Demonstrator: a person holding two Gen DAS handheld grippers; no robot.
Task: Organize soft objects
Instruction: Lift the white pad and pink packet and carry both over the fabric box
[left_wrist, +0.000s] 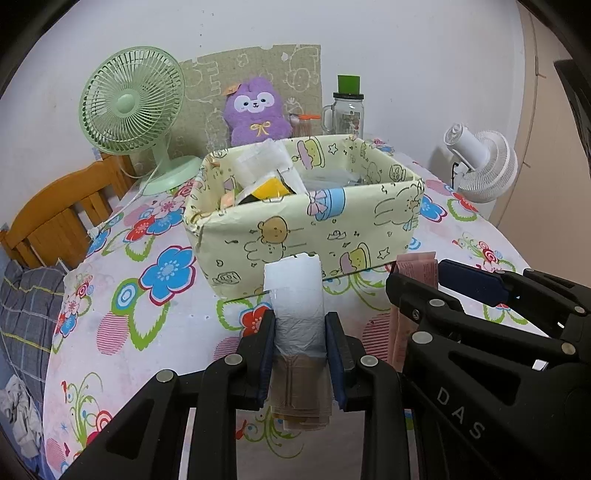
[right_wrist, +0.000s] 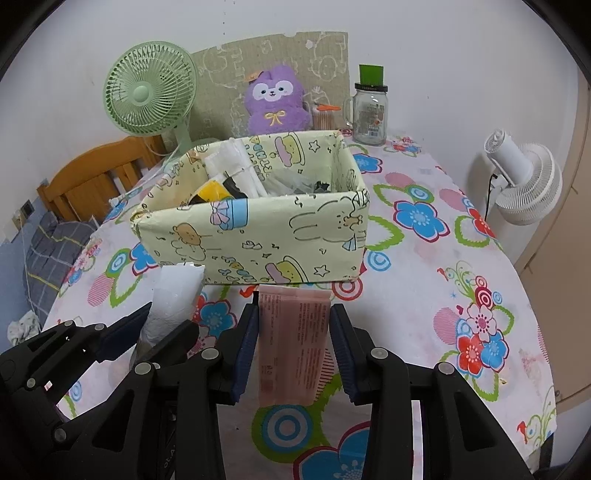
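Gripping a white roll (left_wrist: 297, 295) of plastic bags, the left gripper (left_wrist: 300, 354) is closing its pads against the roll's sides, above the floral tablecloth (left_wrist: 147, 325). The roll is standing upright between the pads, just in front of the patterned box (left_wrist: 306, 236). At right, the right gripper (left_wrist: 417, 273) is holding a pink packet (left_wrist: 415, 267).

From the right wrist, the right gripper (right_wrist: 293, 350) is clamping the pink packet (right_wrist: 291, 343) by its edges, the packet hanging lengthwise between the pads, near the box's (right_wrist: 258, 236) front wall. At left, the left gripper (right_wrist: 162, 325) is holding the roll (right_wrist: 173, 299). Inside the box, white, yellow and clear bags are lying. Behind it, a green fan (right_wrist: 149, 99), a purple plush (right_wrist: 277, 99) and a jar (right_wrist: 370, 114) are standing.
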